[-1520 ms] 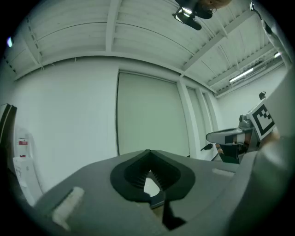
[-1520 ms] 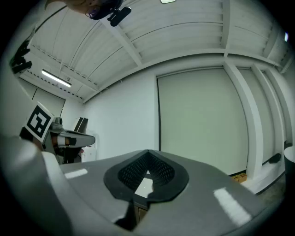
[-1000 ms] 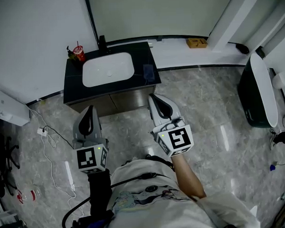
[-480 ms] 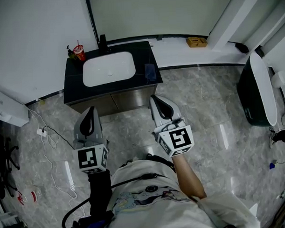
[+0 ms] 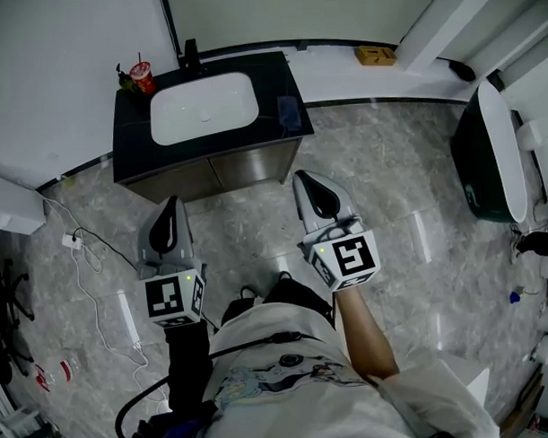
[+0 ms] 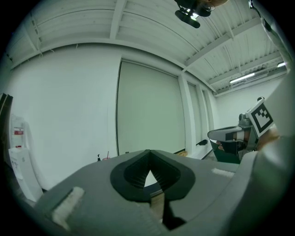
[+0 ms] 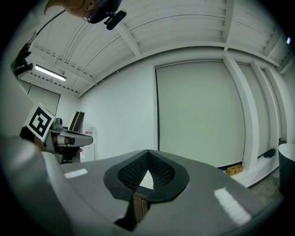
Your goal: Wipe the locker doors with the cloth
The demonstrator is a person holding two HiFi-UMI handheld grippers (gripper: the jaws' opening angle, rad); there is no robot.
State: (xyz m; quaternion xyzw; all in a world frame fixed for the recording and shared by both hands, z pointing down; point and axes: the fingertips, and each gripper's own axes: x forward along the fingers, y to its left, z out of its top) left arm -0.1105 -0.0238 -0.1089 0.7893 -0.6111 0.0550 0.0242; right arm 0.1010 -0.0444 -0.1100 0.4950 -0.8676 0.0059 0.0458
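No cloth shows in any view. A black vanity (image 5: 278, 79) with a white basin (image 5: 203, 108) stands against the wall, and its grey cabinet doors (image 5: 214, 175) face me. A small bluish patch (image 5: 288, 114) lies on the counter's right end; what it is I cannot tell. My left gripper (image 5: 172, 206) and right gripper (image 5: 310, 180) point at the vanity from a short way off, over the floor. Both are shut and empty. The left gripper view shows its jaws (image 6: 150, 154) meeting, and the right gripper view shows the same (image 7: 147, 154).
A red cup (image 5: 143, 79) and a black tap (image 5: 190, 57) sit on the counter. White cables and a power strip (image 5: 129, 319) lie on the marble floor at left. A dark bin with a white lid (image 5: 487, 161) stands at right, a yellow box (image 5: 374, 54) by the wall.
The vanity now sits higher and further left in the head view. Both grippers have drifted slightly lower in frame and stay shut, side by side.
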